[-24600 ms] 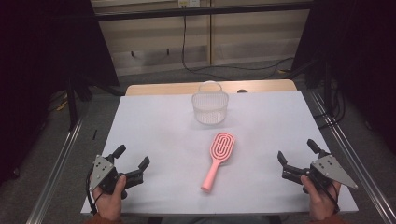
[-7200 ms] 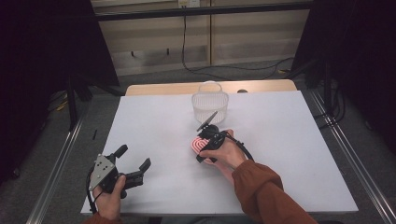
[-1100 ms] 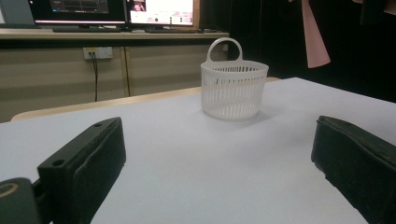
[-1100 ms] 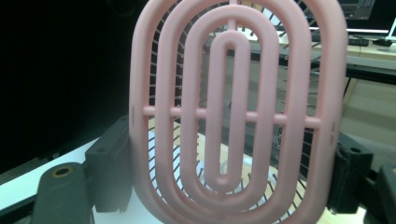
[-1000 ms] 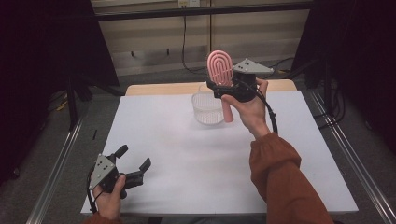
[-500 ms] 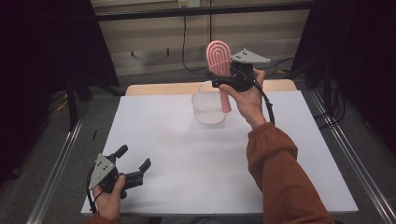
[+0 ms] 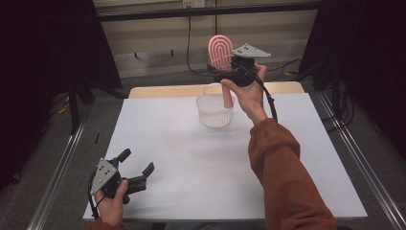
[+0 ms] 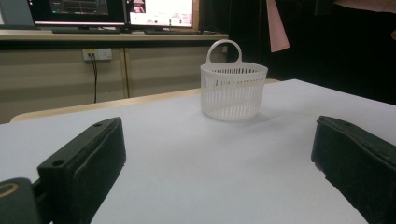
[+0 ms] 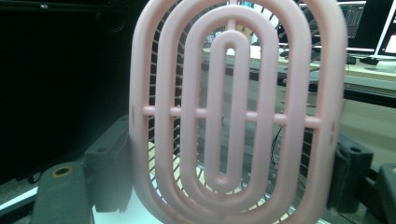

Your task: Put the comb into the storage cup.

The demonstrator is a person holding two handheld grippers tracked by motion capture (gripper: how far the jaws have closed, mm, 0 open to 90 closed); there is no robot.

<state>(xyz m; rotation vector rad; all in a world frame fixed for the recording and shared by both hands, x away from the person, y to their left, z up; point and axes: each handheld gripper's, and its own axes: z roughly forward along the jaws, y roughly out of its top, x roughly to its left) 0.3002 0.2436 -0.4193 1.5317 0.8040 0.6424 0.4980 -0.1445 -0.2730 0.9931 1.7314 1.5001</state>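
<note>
On the left side of the high view, the left tongs (image 7: 138, 173) rest low on the white table (image 7: 167, 158) near its front edge, in the person's left hand (image 7: 112, 203). Their jaws are spread and nothing is between them; the left gripper view looks between the two black jaws across the bare table surface to the basket (image 8: 233, 93), which is well apart from them. I judge this hand is only waiting.

In the middle, toward the far edge of the table, stands the white slotted basket (image 7: 214, 109), upright, with its small loop handle at the back. It appears to have nothing inside, though I cannot see its bottom fully.

To the right and above the basket, the right tongs (image 7: 224, 73) pinch the pink hairbrush (image 7: 221, 52). The brush is upright in the air: the oval head points up, and the handle hangs down in front of the basket's far rim. In the right gripper view the brush head (image 9: 233, 112) stands between the two jaws, which press it at the sides.

The step in hand seems to be carrying the brush to the basket. The next move, in my judgement, calls for bringing the handle over the opening, lowering it straight inside, and only then opening the jaws. The basket looks light, so a touch on the rim could tip it.
</note>
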